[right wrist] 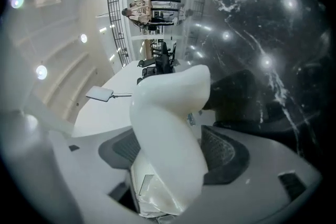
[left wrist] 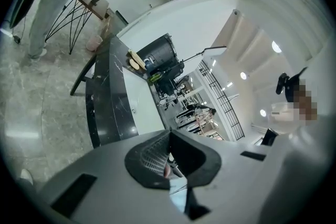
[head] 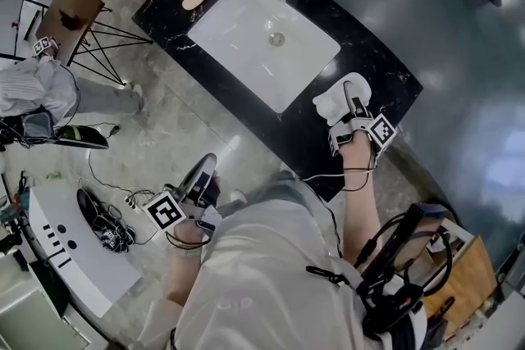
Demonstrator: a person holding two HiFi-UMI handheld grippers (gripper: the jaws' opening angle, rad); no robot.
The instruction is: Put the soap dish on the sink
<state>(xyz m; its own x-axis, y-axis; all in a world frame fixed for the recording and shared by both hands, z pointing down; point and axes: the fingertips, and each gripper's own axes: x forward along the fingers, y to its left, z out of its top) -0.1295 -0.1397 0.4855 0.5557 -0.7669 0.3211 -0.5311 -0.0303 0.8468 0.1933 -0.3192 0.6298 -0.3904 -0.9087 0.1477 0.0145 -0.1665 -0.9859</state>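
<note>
Jaws of the right gripper (right wrist: 170,152) are standing spread, released, with the white soap dish (right wrist: 168,113) sitting loose between them. Soap dish is sitting over the black tabletop (head: 369,65), just beside the near right corner of the white sink (head: 246,45); cannot tell if it is resting there. Left gripper (left wrist: 169,162) is hanging low over the floor by the person's side, jaws clenched together, empty.

Light: bright, even, from ceiling lamps (right wrist: 41,72).
Glare: lamp spots on black counter (right wrist: 262,18); sheen on floor (head: 459,29).
Edges: fisheye bend, dark corners, gripper views.
Blur: foreground soft.
</note>
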